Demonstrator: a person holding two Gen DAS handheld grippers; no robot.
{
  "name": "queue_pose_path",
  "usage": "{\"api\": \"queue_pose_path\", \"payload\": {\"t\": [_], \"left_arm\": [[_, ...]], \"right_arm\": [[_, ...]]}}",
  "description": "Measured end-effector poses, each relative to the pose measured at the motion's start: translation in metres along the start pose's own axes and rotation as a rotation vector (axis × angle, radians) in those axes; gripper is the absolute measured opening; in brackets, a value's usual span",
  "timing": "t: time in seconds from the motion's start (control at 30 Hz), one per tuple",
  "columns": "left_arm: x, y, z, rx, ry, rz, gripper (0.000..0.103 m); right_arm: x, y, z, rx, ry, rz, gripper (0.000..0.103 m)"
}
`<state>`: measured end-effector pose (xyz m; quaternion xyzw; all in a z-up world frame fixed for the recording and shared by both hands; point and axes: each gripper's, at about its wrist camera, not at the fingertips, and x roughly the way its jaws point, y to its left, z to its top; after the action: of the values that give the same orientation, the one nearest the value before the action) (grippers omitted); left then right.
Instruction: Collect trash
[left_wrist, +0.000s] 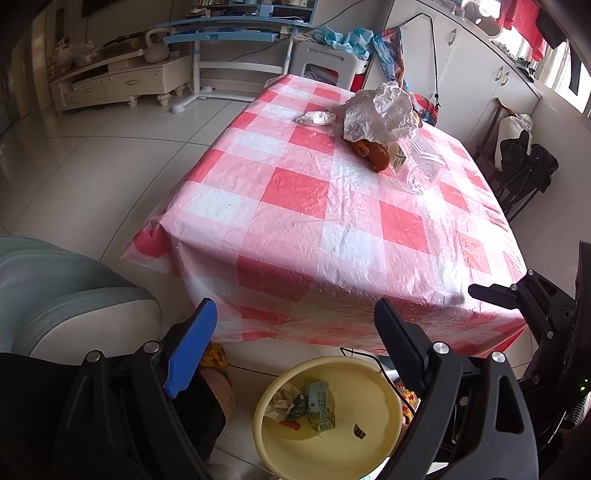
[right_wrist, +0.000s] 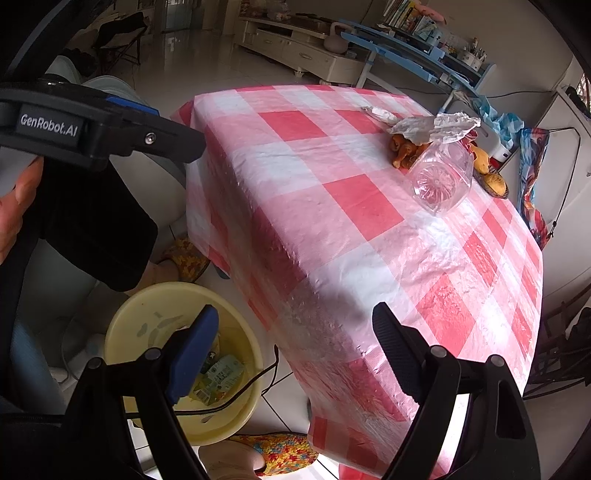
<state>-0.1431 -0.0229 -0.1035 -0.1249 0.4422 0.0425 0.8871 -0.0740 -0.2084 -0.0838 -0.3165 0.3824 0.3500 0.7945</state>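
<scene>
Fingers (left_wrist: 208, 332) of both grippers spread wide above bucket (left_wrist: 384, 435).

Glossy crinkled plastic tablecloth (left_wrist: 332, 236), clear plastic bottle (right_wrist: 441, 177), smooth plastic bin (left_wrist: 373, 417)

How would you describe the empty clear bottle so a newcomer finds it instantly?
Start at the table with the red-and-white checked cloth. Toward its far right side sits a cluster of leftovers under crumpled white paper. The clear plastic bottle lies on its side at the near edge of that cluster, the only see-through item there.
</scene>
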Motion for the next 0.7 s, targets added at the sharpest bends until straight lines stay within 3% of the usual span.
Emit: {"api": "queue_pose_path", "payload": {"t": [0.7], "left_arm": [[-0.0004,-0.0003,-0.0004,0.001,-0.001,0.002,0.085]], "right_arm": [[0.0002,0.0018,0.0008,-0.006,-0.003,-0.004,0.082]]}}
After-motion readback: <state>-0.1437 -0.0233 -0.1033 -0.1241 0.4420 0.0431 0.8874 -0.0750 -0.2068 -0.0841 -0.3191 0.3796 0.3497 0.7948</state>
